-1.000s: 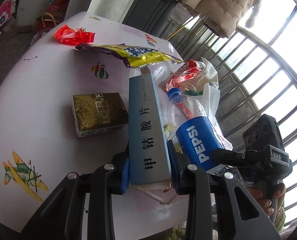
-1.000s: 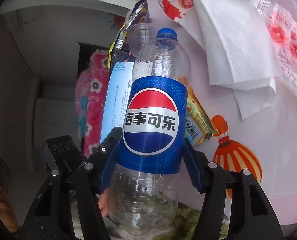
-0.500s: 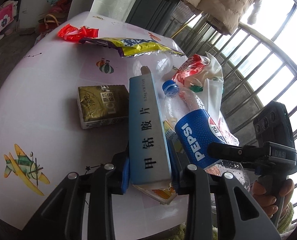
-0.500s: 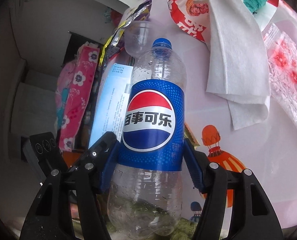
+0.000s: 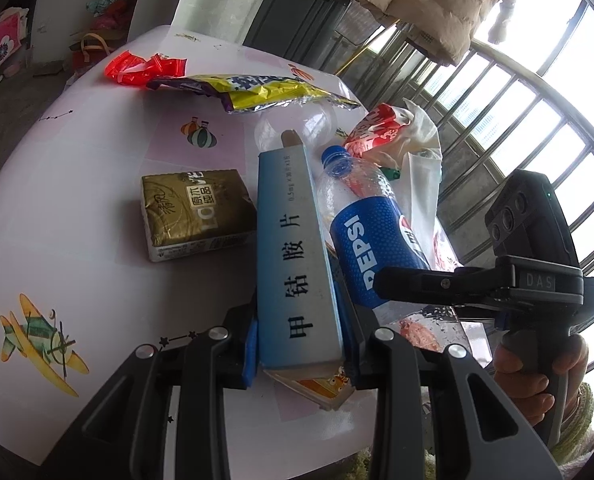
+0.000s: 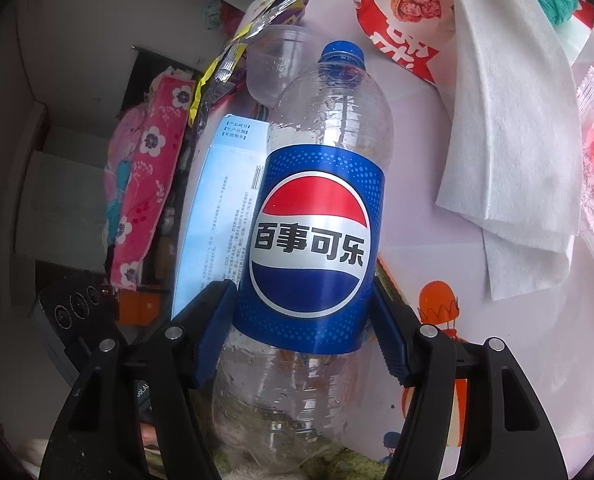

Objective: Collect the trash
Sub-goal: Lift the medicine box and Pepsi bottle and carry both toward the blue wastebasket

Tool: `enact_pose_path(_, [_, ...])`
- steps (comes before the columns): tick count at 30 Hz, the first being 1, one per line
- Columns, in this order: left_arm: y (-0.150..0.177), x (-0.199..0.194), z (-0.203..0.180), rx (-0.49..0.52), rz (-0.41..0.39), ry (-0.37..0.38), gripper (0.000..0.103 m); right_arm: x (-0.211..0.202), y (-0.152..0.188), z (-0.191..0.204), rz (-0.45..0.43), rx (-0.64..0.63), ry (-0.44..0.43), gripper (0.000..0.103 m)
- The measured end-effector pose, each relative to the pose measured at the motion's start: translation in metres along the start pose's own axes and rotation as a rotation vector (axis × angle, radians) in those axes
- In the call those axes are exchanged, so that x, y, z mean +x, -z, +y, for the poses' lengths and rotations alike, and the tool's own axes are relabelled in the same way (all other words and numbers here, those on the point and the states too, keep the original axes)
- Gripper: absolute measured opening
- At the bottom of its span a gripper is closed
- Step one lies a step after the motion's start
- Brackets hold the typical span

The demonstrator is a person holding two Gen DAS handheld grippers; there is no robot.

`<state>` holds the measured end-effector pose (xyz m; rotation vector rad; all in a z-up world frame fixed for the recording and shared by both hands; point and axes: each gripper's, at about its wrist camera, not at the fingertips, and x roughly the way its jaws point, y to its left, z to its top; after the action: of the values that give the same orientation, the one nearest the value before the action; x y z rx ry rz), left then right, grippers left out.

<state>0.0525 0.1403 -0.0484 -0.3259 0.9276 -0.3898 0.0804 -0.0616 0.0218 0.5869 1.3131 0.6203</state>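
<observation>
My left gripper [image 5: 300, 342] is shut on a long light-blue medicine box [image 5: 293, 256], held above the near edge of the round table [image 5: 77, 184]. Its white side [image 6: 221, 208] shows in the right wrist view. My right gripper [image 6: 303, 328] is shut on an empty Pepsi bottle [image 6: 317, 240] with a blue cap, its pads pressing the blue label. In the left wrist view the bottle [image 5: 373, 240] lies close beside the box on its right, and a hand [image 5: 537, 376] holds the right gripper's handle.
On the table lie a gold tissue pack [image 5: 195, 212], a yellow snack bag [image 5: 265, 90], a red wrapper [image 5: 145, 68], a clear plastic cup [image 6: 275, 64], a red food bag [image 6: 401, 20] and white tissue [image 6: 509, 128]. Window bars [image 5: 497, 128] stand behind.
The right gripper has shifted and rolled with the bottle, so more of the table's far side shows past it. The left gripper has kept still with the box.
</observation>
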Motion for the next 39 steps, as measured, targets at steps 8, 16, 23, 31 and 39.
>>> enact_pose_path(8, [-0.004,-0.026,0.0,-0.031,-0.059,0.042,0.031,-0.036,0.013,-0.003,-0.063,0.019,-0.092,0.057])
enact_pose_path(16, [-0.012,-0.067,-0.01,-0.039,-0.156,0.118,0.031,-0.072,0.026,0.003,-0.132,-0.004,-0.241,0.057])
enact_pose_path(23, [-0.029,-0.094,-0.039,0.025,-0.206,0.184,0.031,-0.114,0.046,-0.017,-0.205,0.008,-0.366,0.057])
enact_pose_path(31, [-0.055,-0.06,-0.122,0.193,-0.094,0.327,0.031,-0.191,0.084,-0.082,-0.427,0.122,-0.394,0.057])
enact_pose_path(39, [-0.057,0.068,-0.251,0.319,0.258,0.498,0.031,-0.253,0.132,-0.193,-0.695,0.455,-0.26,0.057])
